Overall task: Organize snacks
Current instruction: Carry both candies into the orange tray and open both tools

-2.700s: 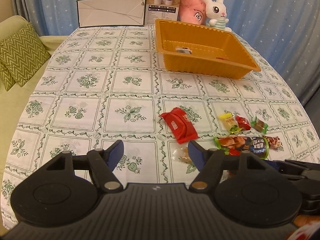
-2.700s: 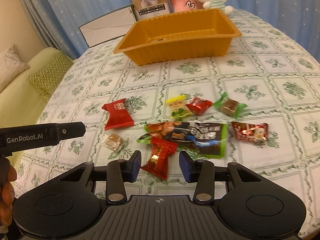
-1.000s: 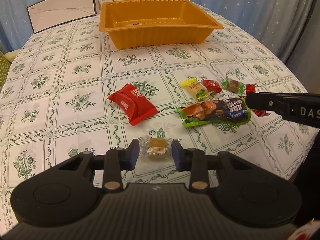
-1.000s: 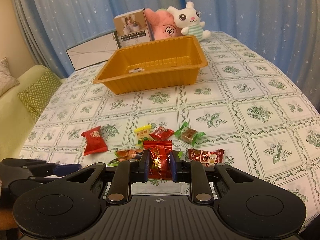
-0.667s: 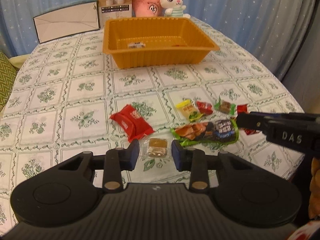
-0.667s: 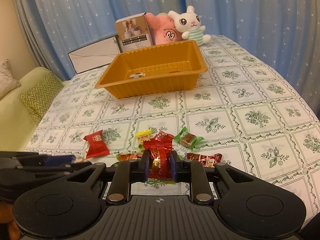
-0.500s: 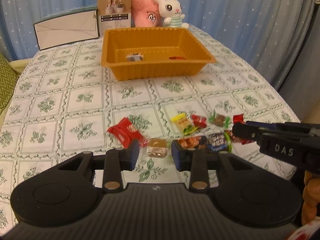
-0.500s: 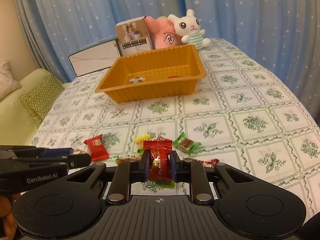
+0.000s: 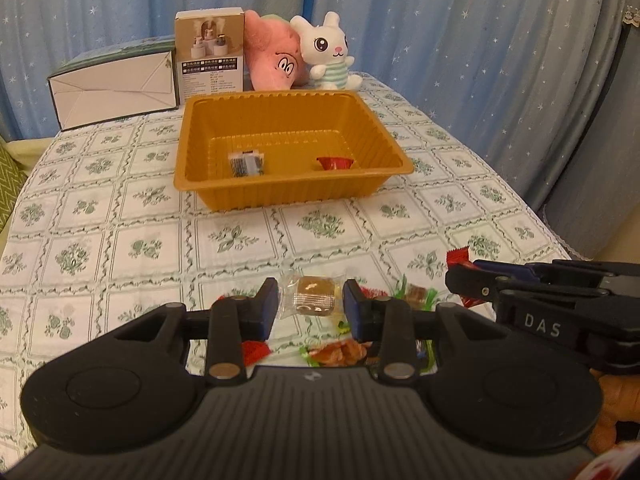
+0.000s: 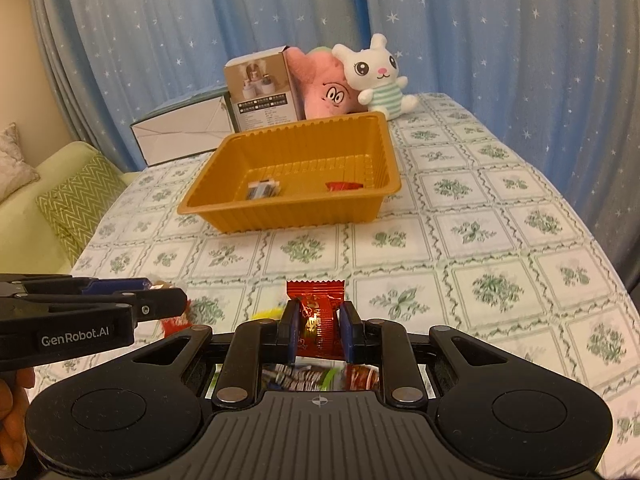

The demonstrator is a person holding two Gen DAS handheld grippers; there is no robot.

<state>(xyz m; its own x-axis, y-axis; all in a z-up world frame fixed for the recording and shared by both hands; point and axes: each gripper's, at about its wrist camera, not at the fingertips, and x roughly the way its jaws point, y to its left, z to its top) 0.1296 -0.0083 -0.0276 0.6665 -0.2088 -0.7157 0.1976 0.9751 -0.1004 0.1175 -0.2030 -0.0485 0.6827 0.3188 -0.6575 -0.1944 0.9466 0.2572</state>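
Note:
My left gripper (image 9: 311, 300) is shut on a clear-wrapped brown candy (image 9: 313, 295), held above the table. My right gripper (image 10: 318, 330) is shut on a red snack packet (image 10: 318, 320), also lifted. The orange tray (image 9: 200, 184) stands ahead on the tablecloth; inside lie a small dark packet (image 9: 245, 163) and a red packet (image 9: 335, 163). The tray also shows in the right wrist view (image 10: 280, 216). Several loose snacks (image 9: 340, 354) lie on the table under the grippers, mostly hidden. The right gripper appears at the right of the left wrist view (image 9: 520, 292).
A white box (image 9: 112, 92), a product carton (image 9: 210, 56), a pink plush (image 9: 274, 58) and a white bunny plush (image 9: 326, 58) stand behind the tray. A green sofa with a cushion (image 10: 76, 208) is left of the table. Blue curtains hang behind.
Both grippers have risen and moved forward toward the tray, each keeping its snack. The loose snacks have dropped out of sight below the grippers.

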